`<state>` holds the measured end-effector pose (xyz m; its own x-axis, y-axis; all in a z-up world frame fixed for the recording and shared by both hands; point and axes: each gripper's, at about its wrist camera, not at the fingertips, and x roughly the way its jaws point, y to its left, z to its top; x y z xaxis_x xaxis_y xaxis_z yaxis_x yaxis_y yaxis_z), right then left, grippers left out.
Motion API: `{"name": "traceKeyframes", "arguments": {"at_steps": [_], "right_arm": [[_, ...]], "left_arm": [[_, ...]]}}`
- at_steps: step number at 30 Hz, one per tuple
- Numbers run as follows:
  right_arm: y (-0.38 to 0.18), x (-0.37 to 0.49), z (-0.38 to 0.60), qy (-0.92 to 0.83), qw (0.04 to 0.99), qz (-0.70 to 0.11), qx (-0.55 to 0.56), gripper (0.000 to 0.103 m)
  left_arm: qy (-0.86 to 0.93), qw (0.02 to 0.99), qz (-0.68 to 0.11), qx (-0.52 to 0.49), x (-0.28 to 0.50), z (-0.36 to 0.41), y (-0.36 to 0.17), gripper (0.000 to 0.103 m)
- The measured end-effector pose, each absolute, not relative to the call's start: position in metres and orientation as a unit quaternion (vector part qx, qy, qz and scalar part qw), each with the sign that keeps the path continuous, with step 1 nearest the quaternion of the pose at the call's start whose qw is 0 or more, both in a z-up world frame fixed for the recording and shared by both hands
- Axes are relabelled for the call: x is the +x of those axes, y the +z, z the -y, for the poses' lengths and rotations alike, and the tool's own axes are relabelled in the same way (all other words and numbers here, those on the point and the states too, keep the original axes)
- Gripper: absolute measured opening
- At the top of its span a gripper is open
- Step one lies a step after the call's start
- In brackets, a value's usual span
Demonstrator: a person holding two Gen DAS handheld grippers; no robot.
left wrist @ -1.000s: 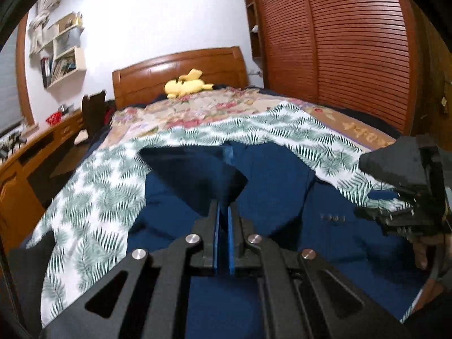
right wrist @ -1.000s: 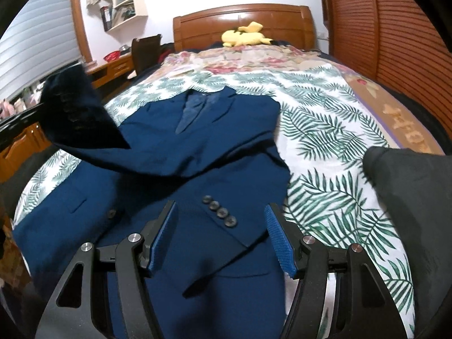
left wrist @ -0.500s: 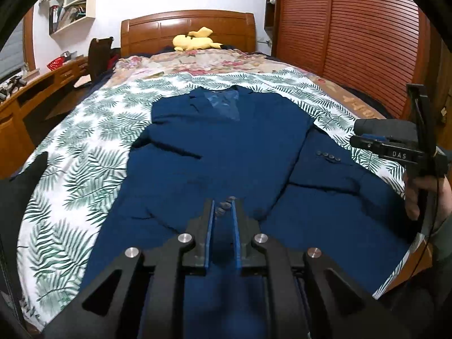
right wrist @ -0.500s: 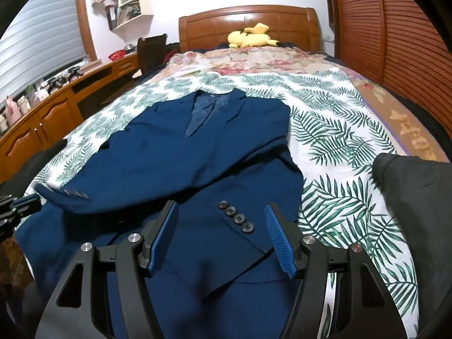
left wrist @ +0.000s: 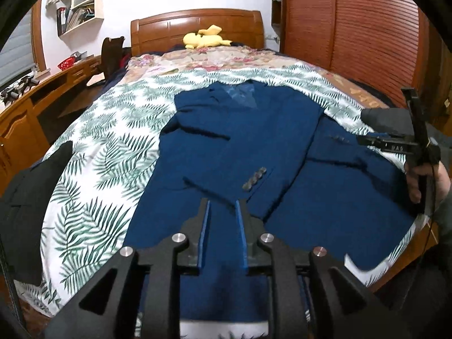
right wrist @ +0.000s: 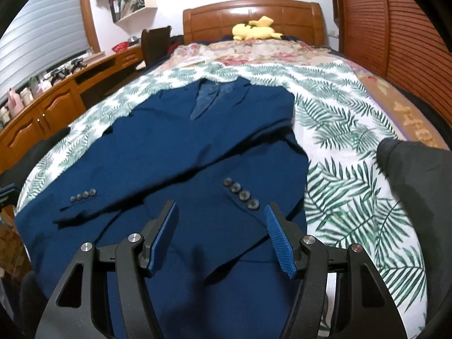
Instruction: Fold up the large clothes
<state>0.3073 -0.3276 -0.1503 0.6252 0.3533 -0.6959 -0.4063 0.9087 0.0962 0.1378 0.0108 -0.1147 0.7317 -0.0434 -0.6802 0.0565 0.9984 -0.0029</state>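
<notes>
A navy suit jacket (left wrist: pixel 240 147) lies face up on the leaf-print sheet (left wrist: pixel 93 163), collar toward the headboard. Both sleeves are folded across its front: one cuff with buttons (right wrist: pixel 83 193) to the left, the other (right wrist: pixel 241 193) to the right. My left gripper (left wrist: pixel 223 202) hovers just short of the left cuff's buttons (left wrist: pixel 254 179). Its jaws are opening, a narrow gap shows and no cloth sits between the pads. My right gripper (right wrist: pixel 220 206) stands open over the lower front, nothing in it. A hand (left wrist: pixel 423 180) holds it at the right.
A yellow plush toy (right wrist: pixel 254 29) lies by the wooden headboard (right wrist: pixel 251 14). Dark garments lie at the bed's left edge (left wrist: pixel 28 197) and right edge (right wrist: pixel 418 183). A wooden desk (right wrist: pixel 56 104) runs along the left, a slatted wardrobe (left wrist: pixel 353 34) along the right.
My left gripper brought the raised sleeve down across the jacket, let it go as the jaws parted, and drew back toward the hem. The right gripper stayed still and open.
</notes>
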Motion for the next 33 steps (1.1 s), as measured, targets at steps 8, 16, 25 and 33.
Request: {"name": "traceKeyframes", "arguments": {"at_steps": [8, 16, 25, 33], "right_arm": [[-0.157, 0.294, 0.335, 0.196, 0.901, -0.385, -0.042, 0.065], [-0.157, 0.271, 0.355, 0.177, 0.898, -0.397, -0.074, 0.065], [-0.164, 0.218, 0.394, 0.158, 0.891, -0.416, -0.084, 0.065], [-0.178, 0.199, 0.409, 0.152, 0.884, -0.437, -0.075, 0.065]], "left_arm": [[-0.011, 0.919, -0.394, 0.003, 0.121, -0.039, -0.14, 0.018], [0.01, 0.91, -0.415, -0.01, 0.113, -0.072, -0.158, 0.022], [0.018, 0.905, -0.423, -0.034, 0.108, -0.096, -0.171, 0.026], [0.021, 0.903, -0.427, -0.04, 0.106, -0.098, -0.176, 0.033]]}}
